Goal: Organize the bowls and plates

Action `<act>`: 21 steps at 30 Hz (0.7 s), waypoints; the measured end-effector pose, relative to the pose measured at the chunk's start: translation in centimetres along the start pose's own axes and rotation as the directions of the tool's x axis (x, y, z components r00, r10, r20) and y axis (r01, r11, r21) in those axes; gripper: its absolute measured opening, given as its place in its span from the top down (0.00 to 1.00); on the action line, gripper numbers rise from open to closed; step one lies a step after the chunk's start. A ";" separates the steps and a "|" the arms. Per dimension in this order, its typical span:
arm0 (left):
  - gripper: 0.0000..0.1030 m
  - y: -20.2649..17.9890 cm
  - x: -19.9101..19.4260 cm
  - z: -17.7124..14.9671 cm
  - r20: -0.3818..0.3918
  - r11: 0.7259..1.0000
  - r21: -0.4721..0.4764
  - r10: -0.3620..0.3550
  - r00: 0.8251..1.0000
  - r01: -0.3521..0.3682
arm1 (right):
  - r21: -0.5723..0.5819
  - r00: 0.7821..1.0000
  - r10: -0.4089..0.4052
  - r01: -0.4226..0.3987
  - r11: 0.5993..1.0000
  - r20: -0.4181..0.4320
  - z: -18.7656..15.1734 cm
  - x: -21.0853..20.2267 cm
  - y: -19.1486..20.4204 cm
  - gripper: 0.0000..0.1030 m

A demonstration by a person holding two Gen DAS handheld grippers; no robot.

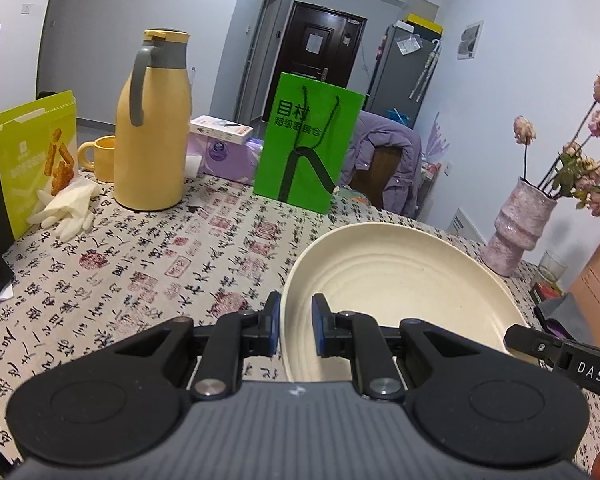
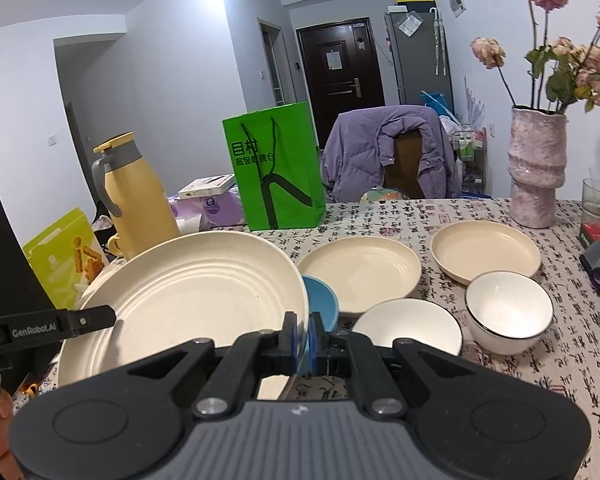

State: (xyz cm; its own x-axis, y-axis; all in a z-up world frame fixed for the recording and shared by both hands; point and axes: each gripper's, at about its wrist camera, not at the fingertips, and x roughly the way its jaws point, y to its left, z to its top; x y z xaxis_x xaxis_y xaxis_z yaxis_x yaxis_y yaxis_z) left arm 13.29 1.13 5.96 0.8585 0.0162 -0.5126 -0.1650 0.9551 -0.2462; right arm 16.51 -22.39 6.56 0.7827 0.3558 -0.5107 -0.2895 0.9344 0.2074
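Observation:
I hold a large cream plate [image 1: 400, 280] tilted above the table between both grippers. My left gripper [image 1: 297, 322] is shut on its left rim, and my right gripper [image 2: 302, 332] is shut on its right rim. In the right wrist view the plate [image 2: 192, 292] fills the left, with the left gripper [image 2: 80, 322] at its far edge. Right of it on the tablecloth lie two more cream plates [image 2: 360, 272] [image 2: 486, 254]. Closer in are a blue bowl [image 2: 320, 300], a white bowl [image 2: 408, 328] and a dark-rimmed white bowl [image 2: 508, 312].
A yellow thermos jug [image 1: 152, 128], a yellow mug [image 1: 98, 156], a snack box [image 1: 36, 156] and white gloves [image 1: 66, 208] stand at the left. A green paper bag [image 1: 308, 148] stands at the back. A pink vase [image 2: 536, 168] and a glass [image 2: 598, 200] are on the right.

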 end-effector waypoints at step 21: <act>0.86 -4.3 -0.7 -4.1 -0.057 0.997 0.070 -0.027 0.998 0.031 | 0.047 0.999 -0.044 0.044 0.998 0.006 -3.4 -3.5 -4.2 0.94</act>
State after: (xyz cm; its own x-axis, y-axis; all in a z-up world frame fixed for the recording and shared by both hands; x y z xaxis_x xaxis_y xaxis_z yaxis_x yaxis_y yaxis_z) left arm 11.40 -4.20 4.01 0.8334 -0.0269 -0.5520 -0.1035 0.9735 -0.2038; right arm 13.08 -27.56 4.64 0.7978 0.3139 -0.5148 -0.2286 0.9475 0.2235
